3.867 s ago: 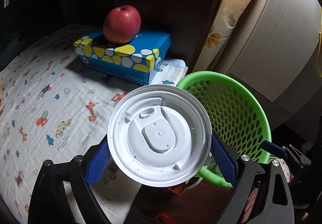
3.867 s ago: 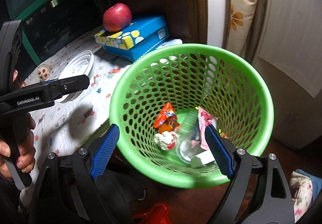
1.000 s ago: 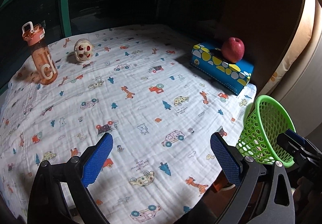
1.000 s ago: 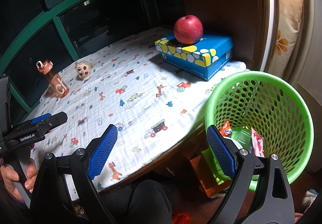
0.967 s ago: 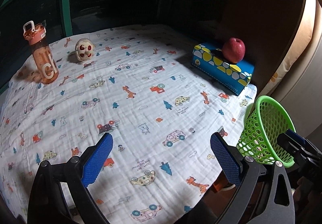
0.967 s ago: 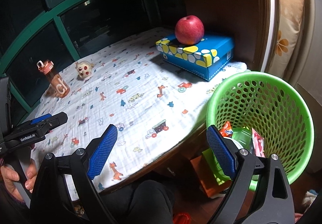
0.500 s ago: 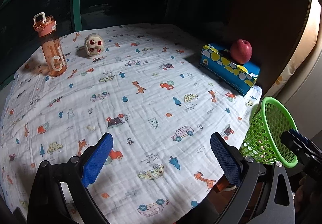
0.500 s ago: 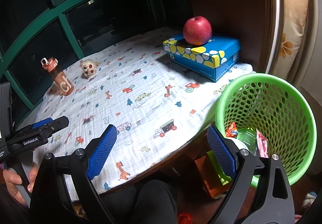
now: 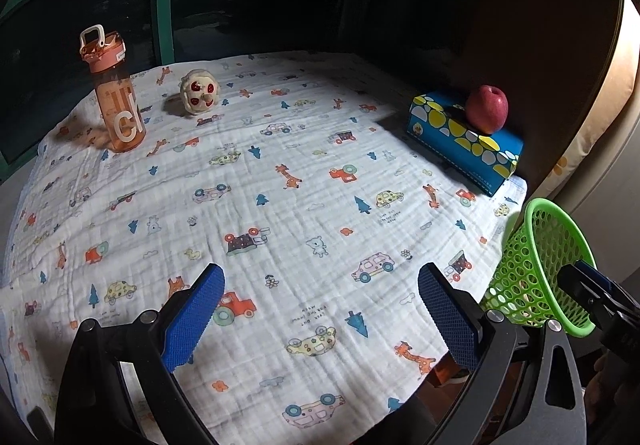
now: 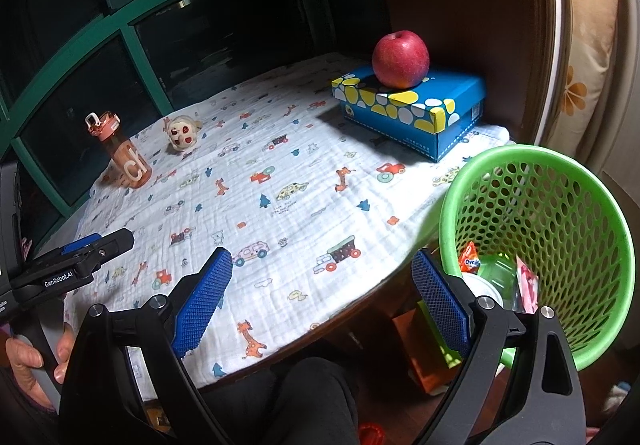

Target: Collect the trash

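The green perforated trash basket point(image 10: 560, 205) stands off the table's right edge and holds an orange wrapper point(image 10: 470, 258), a pink wrapper point(image 10: 527, 283), a white lid and a green piece. It also shows in the left wrist view point(image 9: 548, 265). My left gripper point(image 9: 320, 309) is open and empty above the near part of the table. My right gripper point(image 10: 320, 291) is open and empty over the table's front edge, left of the basket. The left gripper also shows in the right wrist view point(image 10: 76, 257).
A patterned white cloth point(image 9: 300, 181) covers the table. On it stand an orange water bottle point(image 9: 116, 97), a small cream toy point(image 9: 200, 91) and a blue spotted box point(image 9: 464, 141) with a red apple point(image 9: 486, 109) on top. Dark windows stand behind.
Both grippers have drawn back and up from the basket, so more of the table shows. The white lid that the left gripper held 3.9 s ago is out of it.
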A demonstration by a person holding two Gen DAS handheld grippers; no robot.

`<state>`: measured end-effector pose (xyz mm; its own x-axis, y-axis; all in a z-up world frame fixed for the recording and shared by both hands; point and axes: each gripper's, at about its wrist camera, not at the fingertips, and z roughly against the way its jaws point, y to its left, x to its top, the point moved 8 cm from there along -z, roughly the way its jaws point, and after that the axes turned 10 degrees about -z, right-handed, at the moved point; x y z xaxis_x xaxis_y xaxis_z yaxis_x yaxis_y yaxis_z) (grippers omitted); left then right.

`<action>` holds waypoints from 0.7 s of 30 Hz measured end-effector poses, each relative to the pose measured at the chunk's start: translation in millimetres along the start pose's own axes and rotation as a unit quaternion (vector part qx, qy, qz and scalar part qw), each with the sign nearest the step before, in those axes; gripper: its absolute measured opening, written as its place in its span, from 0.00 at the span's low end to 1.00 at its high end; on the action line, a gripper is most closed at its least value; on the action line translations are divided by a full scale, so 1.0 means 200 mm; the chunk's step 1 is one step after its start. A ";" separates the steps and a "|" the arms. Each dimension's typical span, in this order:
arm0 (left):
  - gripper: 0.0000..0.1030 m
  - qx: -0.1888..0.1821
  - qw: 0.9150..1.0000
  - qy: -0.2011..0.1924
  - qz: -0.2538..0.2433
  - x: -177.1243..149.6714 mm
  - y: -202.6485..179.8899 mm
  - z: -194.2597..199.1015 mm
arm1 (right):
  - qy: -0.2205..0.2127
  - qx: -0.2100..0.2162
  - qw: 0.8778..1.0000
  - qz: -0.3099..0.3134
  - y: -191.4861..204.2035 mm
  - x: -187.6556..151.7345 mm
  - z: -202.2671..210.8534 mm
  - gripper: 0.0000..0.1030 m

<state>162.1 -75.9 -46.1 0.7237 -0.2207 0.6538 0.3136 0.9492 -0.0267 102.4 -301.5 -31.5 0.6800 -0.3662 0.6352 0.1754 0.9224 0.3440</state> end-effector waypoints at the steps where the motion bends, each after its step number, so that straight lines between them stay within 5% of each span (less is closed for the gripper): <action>1: 0.91 0.001 1.000 0.000 0.000 0.00 0.00 0.00 | 0.000 0.000 1.000 0.001 0.00 0.00 0.00 0.88; 21: 0.91 0.008 1.000 0.001 0.000 -0.01 0.01 0.01 | 0.008 0.007 1.000 0.002 0.02 -0.02 -0.03 0.88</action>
<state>160.9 -73.2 -45.5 0.7249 -0.2213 0.6524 0.3042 0.9525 -0.0149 105.1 -295.2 -35.5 0.6926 -0.3599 0.6251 0.1619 0.9221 0.3515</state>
